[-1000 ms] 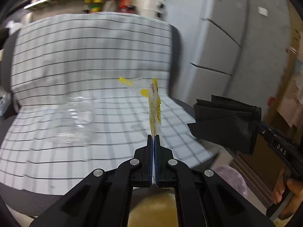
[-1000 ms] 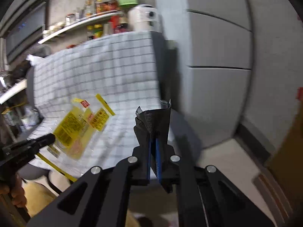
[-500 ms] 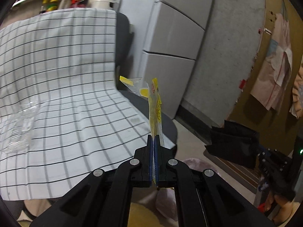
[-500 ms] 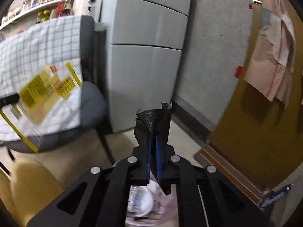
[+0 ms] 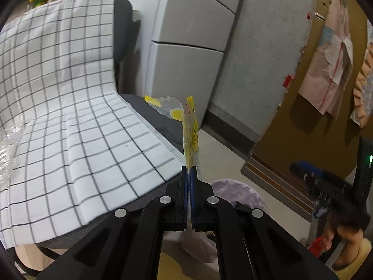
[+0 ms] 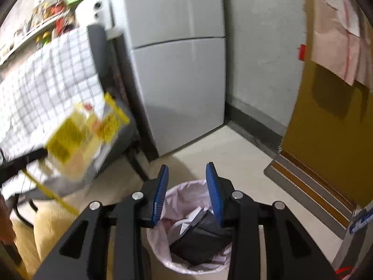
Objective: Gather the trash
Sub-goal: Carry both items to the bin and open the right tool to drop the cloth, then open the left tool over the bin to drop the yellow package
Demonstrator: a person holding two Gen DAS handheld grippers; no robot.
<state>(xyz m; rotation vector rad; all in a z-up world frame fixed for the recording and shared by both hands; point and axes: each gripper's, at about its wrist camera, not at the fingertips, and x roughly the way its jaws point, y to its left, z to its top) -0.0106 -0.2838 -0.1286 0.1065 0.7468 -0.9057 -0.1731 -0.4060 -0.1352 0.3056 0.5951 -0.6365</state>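
Observation:
My left gripper [image 5: 189, 170] is shut on a yellow and clear plastic wrapper [image 5: 190, 130], held edge-on above the chair's front edge. The wrapper also shows blurred at the left of the right wrist view [image 6: 81, 135]. My right gripper [image 6: 187, 175] is open and empty, right above a trash bin lined with a pink bag [image 6: 160, 240]. A black crumpled piece [image 6: 200, 240] lies inside the bin with white scraps. The bin's pink liner shows below the left gripper [image 5: 235, 186].
A chair draped with a white checked cloth [image 5: 70, 116] stands at the left, with clear plastic [image 5: 7, 144] at its left edge. A grey cabinet [image 6: 181, 70] stands behind. A brown door [image 6: 331, 140] is at the right, with cloths hanging on it.
My right gripper swung right and down over the bin, opened and let go of the black piece, which now lies in the bin. My left gripper moved right with the wrapper.

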